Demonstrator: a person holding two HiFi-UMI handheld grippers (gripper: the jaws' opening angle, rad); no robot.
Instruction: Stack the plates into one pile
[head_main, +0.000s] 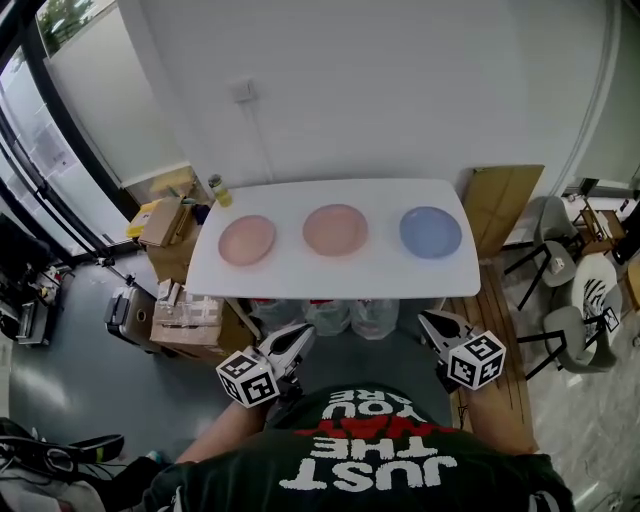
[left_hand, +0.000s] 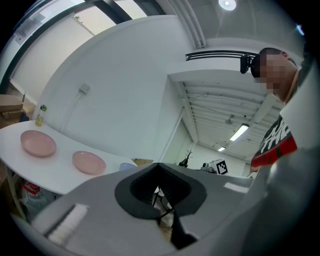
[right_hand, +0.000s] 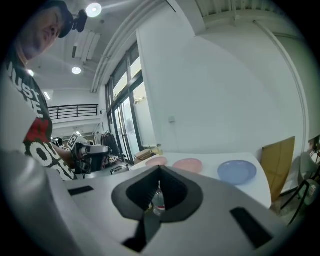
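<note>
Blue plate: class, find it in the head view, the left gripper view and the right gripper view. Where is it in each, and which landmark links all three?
Head view: blue plate at the right end of the white table.
Left gripper view: blue plate, only a sliver, left of centre.
Right gripper view: blue plate, right of centre.
Shared landmark: the middle pink plate beside it.

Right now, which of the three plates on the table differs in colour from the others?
The blue plate at the right end of the row; the middle plate and the left plate are both pink.
</note>
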